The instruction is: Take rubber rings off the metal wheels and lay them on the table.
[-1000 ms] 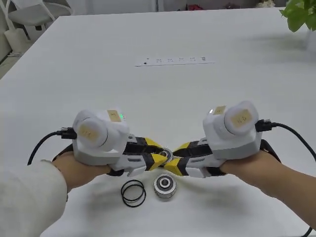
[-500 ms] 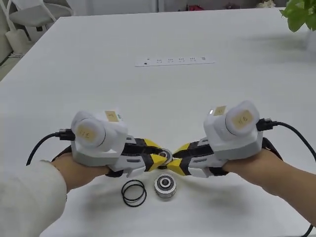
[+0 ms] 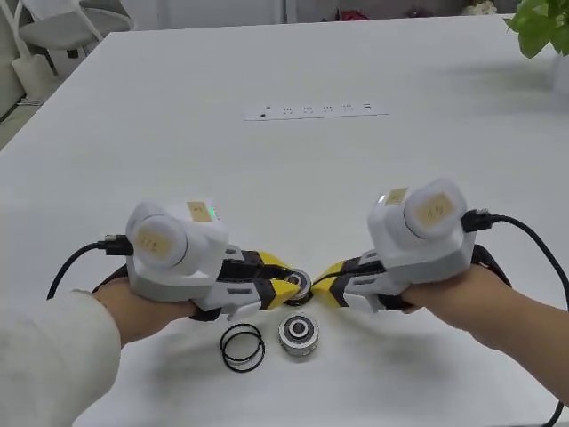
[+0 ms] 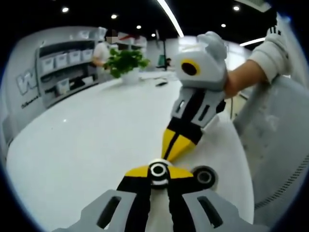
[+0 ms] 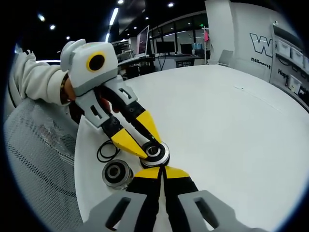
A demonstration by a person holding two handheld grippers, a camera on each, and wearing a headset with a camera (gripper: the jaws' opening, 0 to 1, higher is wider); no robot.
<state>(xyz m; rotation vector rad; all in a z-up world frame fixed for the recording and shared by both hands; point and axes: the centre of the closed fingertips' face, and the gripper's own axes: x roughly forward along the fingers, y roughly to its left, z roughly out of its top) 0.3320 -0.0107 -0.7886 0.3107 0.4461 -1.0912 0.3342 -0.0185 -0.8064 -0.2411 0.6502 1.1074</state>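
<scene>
A small metal wheel (image 3: 298, 282) hangs just above the table, with my left gripper (image 3: 290, 286) shut on it. In the left gripper view the wheel (image 4: 158, 170) sits between my closed yellow tips (image 4: 158, 175). My right gripper (image 3: 319, 286) faces it from the right with its jaws shut. In the right gripper view my closed tips (image 5: 163, 170) touch the rim of the held wheel (image 5: 155, 152); whether they pinch a ring is not clear. A second wheel (image 3: 298, 333) lies on the table below. Two thin black rubber rings (image 3: 242, 346) lie to its left.
The white table (image 3: 293, 178) stretches far ahead. A white power strip (image 3: 316, 110) lies at mid-table. A green plant (image 3: 540, 27) stands at the far right corner and a chair (image 3: 62, 22) at the far left. Cables trail from both grippers.
My right gripper's tips have edged slightly to the right, away from the held wheel. The left gripper, the wheel on the table and the rings stay put.
</scene>
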